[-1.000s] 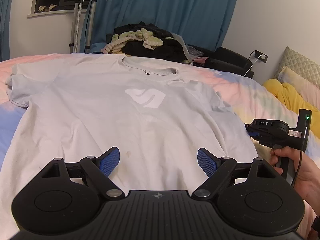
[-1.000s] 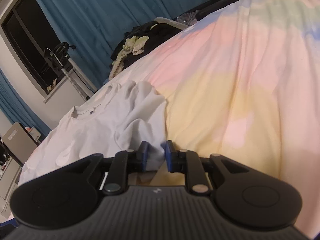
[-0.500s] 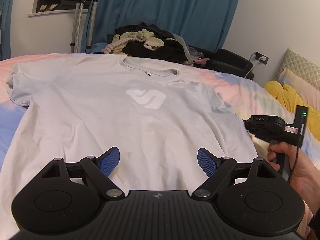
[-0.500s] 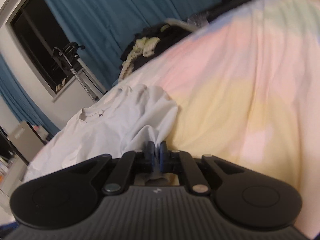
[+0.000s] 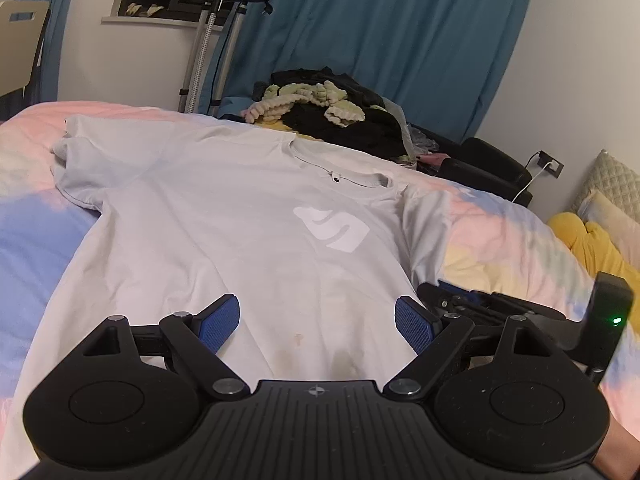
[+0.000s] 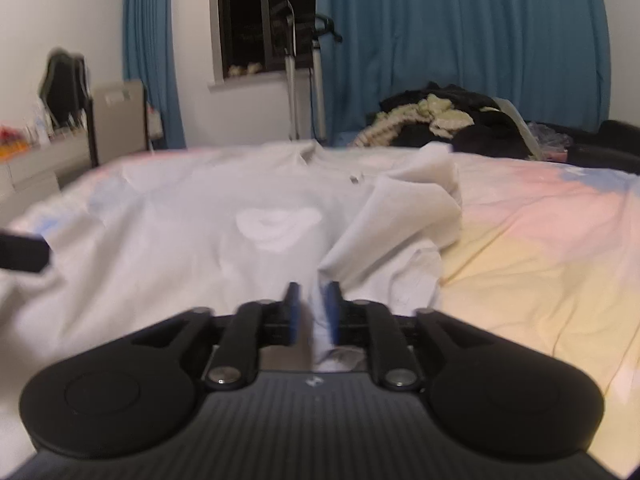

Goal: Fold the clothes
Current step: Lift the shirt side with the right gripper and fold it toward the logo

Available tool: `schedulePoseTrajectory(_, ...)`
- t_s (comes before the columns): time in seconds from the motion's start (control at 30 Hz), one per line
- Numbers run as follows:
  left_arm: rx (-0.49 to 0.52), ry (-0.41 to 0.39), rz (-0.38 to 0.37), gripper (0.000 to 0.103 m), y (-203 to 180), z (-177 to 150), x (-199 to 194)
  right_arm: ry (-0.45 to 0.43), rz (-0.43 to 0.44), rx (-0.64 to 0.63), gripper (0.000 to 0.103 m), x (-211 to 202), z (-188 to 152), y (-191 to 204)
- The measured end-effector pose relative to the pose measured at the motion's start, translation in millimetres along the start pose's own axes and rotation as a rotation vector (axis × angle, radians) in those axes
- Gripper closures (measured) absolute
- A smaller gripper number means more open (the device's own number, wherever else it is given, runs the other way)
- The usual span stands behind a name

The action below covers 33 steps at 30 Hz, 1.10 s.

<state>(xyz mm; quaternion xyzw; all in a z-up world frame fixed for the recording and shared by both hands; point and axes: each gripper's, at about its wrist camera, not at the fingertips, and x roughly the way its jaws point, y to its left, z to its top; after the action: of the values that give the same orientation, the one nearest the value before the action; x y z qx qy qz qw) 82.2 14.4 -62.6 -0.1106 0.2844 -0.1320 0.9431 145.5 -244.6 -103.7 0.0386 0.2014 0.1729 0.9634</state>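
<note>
A white t-shirt [image 5: 240,220] with a pale chest logo [image 5: 332,232] lies face up on the pastel bedsheet [image 5: 500,240], collar away from me. My left gripper [image 5: 318,320] hovers open above the shirt's lower part, with nothing between its blue pads. My right gripper [image 6: 312,308] is shut on the shirt's right edge, and white cloth [image 6: 320,332] hangs between its fingers. The right sleeve [image 6: 412,208] is lifted and bunched inward over the shirt [image 6: 180,232]. In the left wrist view the right gripper's black body [image 5: 500,312] sits just right of my left fingers.
A heap of dark and pale green clothes [image 5: 332,108] lies past the collar, in front of blue curtains. A metal stand [image 5: 208,52] rises at the back left. Yellow fabric and pillows [image 5: 592,248] lie at the right. A black seat [image 5: 480,160] stands by the wall.
My right gripper has swung from the bed's right side in toward the shirt, pulling the right sleeve and side edge with it. The left gripper stays open and has shifted slightly.
</note>
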Motion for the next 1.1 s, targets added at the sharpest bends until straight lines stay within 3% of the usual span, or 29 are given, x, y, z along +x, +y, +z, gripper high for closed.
schedulePoseTrajectory(0.07,-0.001,0.001,-0.007,0.016,-0.4,0.7,-0.8,-0.079,0.035,0.096,0.055,-16.7,2.2,-14.9)
schedulePoseTrajectory(0.17,-0.004,0.003,-0.019,0.016,-1.2,1.8,-1.5,-0.157,0.036,0.295,0.054,-27.8,4.5,-45.8)
schedulePoseTrajectory(0.27,-0.006,0.007,-0.032,0.016,-1.5,3.0,3.7,-0.12,-0.03,0.474,0.054,-18.2,1.1,-80.6)
schedulePoseTrajectory(0.4,-0.013,0.012,-0.032,0.016,0.1,3.5,8.0,-0.087,-0.008,0.604,0.056,2.1,-6.8,-108.6)
schedulePoseTrajectory(0.67,-0.016,0.04,-0.024,0.016,1.7,-0.9,17.6,0.033,0.056,0.639,0.058,57.1,-0.6,-117.4)
schedulePoseTrajectory(0.73,-0.014,0.043,-0.02,0.016,1.6,-1.6,19.5,0.011,0.077,0.627,0.059,59.6,3.5,-115.1)
schedulePoseTrajectory(0.77,-0.013,0.045,-0.017,0.016,1.5,-2.0,20.4,0.001,0.085,0.621,0.064,60.6,5.5,-114.0)
schedulePoseTrajectory(0.8,-0.011,0.046,-0.015,0.016,1.5,-2.3,21.3,-0.008,0.078,0.611,0.077,59.6,7.1,-113.1)
schedulePoseTrajectory(0.87,-0.009,0.05,-0.01,0.016,1.4,-3.1,23.2,-0.022,0.053,0.582,0.086,56.2,9.4,-110.8)
schedulePoseTrajectory(1.0,-0.005,0.054,-0.002,0.016,1.1,-4.4,26.2,-0.05,-0.08,0.49,0.098,42.7,15.3,-105.4)
schedulePoseTrajectory(1.1,-0.006,0.044,0.0,0.016,0.2,-4.8,23.3,-0.077,-0.16,0.45,0.098,31.5,18.9,-107.9)
